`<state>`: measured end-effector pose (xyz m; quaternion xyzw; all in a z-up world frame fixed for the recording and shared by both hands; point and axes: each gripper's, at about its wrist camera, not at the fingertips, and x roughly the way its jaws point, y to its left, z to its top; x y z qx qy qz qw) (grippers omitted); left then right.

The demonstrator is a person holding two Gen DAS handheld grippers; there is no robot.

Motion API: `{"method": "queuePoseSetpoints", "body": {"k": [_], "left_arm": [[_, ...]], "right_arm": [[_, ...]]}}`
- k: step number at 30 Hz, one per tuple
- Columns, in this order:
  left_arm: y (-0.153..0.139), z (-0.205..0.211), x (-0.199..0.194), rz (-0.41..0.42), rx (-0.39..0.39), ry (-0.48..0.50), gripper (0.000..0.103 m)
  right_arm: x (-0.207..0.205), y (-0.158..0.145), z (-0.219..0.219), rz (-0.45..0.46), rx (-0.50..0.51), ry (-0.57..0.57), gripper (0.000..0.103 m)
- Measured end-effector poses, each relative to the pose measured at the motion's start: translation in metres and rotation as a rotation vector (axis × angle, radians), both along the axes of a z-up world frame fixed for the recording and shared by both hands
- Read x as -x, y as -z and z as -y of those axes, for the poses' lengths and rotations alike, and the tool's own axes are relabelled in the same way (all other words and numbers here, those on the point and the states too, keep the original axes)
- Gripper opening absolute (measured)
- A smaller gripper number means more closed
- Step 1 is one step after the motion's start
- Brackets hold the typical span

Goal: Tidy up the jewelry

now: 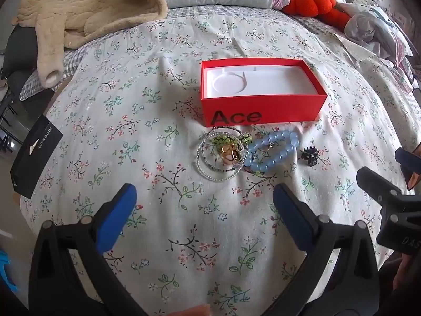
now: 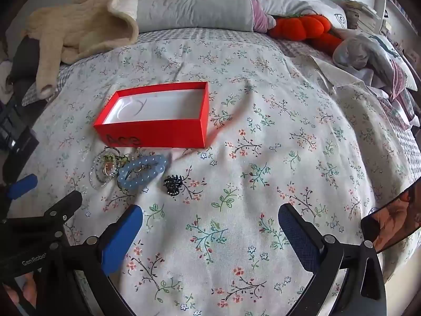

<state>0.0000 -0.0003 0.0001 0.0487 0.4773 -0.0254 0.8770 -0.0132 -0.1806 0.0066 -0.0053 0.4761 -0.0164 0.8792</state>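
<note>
Bed: a floral quilt (image 1: 184, 237) fills both views, with a beige blanket (image 1: 86, 10) at the upper left and an orange plush (image 1: 313, 2) at the upper right.
Red box (image 1: 263, 105): open and upright at the frame's centre in the left wrist view, white insert showing, nothing in it yet.
Black box (image 1: 34, 155): lies at the left edge of that view, well apart from the jewelry.
Blue bead bracelet (image 1: 271, 150): just below the red box, touching the wire bangles.
Wire bangles (image 1: 221, 155): stacked loops with a gold ring (and something green) inside them.
Black hair claw (image 1: 311, 155): alone, just right of the bracelet.
Left gripper (image 1: 205, 197): jaws spread wide, holding nothing, hovering below the bangles.
Right gripper (image 2: 210, 221): likewise wide and empty — the claw sits above its left finger.
Risk: the bangles, ring and bracelet overlap, so a pinch may drag several pieces at once — or snag the soft quilt beneath and spill them.
</note>
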Motion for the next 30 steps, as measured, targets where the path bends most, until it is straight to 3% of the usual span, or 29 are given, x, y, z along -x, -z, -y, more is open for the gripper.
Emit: {"method": "queuePoseSetpoints", "body": {"k": [30], "left_arm": [[0.0036,-0.001,-0.0057,-0.012,0.011,-0.009,0.103]], "right_arm": [[0.0012,-0.0021,-0.0055,-0.001,-0.024,-0.018,0.103]]}}
